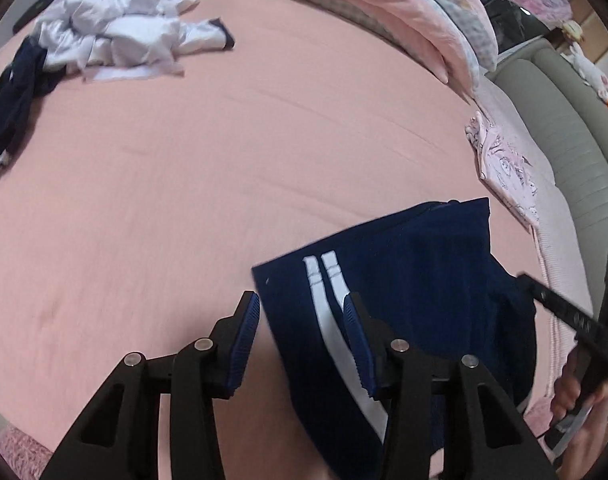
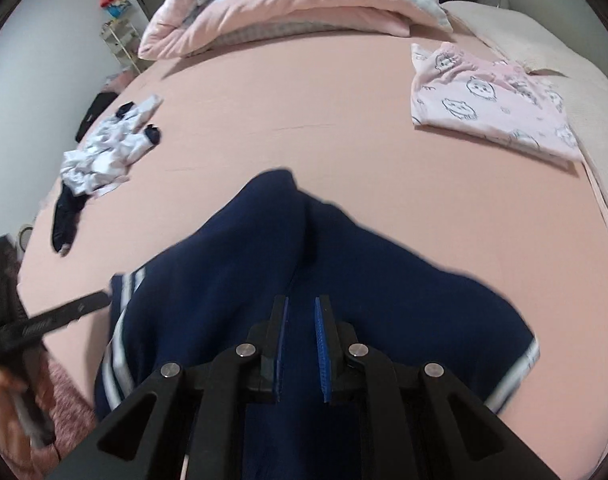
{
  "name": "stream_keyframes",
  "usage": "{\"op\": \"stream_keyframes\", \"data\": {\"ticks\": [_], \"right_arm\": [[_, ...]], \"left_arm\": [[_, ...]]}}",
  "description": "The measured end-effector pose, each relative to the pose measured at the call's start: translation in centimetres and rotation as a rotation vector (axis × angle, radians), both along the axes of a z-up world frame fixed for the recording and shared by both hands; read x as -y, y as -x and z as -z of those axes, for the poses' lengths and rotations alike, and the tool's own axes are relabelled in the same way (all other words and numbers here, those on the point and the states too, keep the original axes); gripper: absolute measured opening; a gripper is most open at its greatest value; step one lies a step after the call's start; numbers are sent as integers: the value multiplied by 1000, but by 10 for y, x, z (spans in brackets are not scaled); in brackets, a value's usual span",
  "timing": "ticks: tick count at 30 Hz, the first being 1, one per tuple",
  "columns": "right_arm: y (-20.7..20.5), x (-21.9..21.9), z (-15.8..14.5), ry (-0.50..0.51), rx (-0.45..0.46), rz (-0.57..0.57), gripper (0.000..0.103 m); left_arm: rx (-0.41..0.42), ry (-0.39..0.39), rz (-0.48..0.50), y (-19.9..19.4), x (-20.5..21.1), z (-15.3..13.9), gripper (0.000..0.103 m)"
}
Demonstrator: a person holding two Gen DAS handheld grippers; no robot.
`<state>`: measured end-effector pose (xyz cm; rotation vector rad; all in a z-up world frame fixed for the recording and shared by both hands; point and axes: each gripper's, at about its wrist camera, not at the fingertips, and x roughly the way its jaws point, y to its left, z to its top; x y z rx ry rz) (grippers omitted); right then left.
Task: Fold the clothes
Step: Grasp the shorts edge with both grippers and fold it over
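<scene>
A navy garment with white side stripes (image 1: 415, 288) lies partly folded on the pink bed near the front edge; it also fills the lower middle of the right wrist view (image 2: 288, 264). My left gripper (image 1: 302, 308) is open and empty over the garment's left edge, near the white stripes. My right gripper (image 2: 302, 320) hovers low over the garment's middle, its jaws a narrow gap apart with no cloth between them. The right gripper also shows at the right of the left wrist view (image 1: 559, 308), and the left one at the left of the right wrist view (image 2: 64, 312).
A crumpled white garment (image 1: 124, 32) and a dark navy one (image 1: 12, 92) lie at the bed's far left. A folded pink printed garment (image 2: 491, 100) lies at the right by the pillows. A rolled pink quilt (image 2: 288, 0) lies at the far end.
</scene>
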<state>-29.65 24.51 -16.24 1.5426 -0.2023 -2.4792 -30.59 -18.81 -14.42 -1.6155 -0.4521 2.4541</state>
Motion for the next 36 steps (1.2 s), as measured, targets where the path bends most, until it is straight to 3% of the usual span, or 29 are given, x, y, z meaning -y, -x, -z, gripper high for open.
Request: {"op": "stream_keyframes", "data": {"ticks": [4,6,7,8,12,20,25,26,28,31,34,36], "right_arm": [[23,9,10,1,16,-11,12],[32,13,15,-2,24,-19,12],[35,15,18,-3,30,-24,12],[38,17,21,-4,35,-30,12],[44,22,28,7,54,-34,12],[52,30,18,12,22,-54,12],[72,38,27,4,18,-49,14],[79,41,41,-1,59,-62,22],[87,41,64,-11,111,-74,24],[83,36,48,-20,59,-56,24],[73,36,22,-6,-30,-74,24],[72,41,14,-7,-53,-110,27]], "left_arm": [[14,72,-12,6,-37,11,40],[27,17,-9,9,-38,18,38],[27,16,-6,9,-38,20,30],[18,40,-1,11,-42,24,9],[-5,58,-3,10,-36,20,5],[-51,81,-10,15,-17,-2,5],[0,120,-43,11,4,20,5],[22,121,-43,11,7,32,5],[16,99,-56,11,10,38,5],[7,0,-82,9,22,29,7],[-16,-12,-109,8,32,23,17],[-11,2,-99,8,30,26,29]]}}
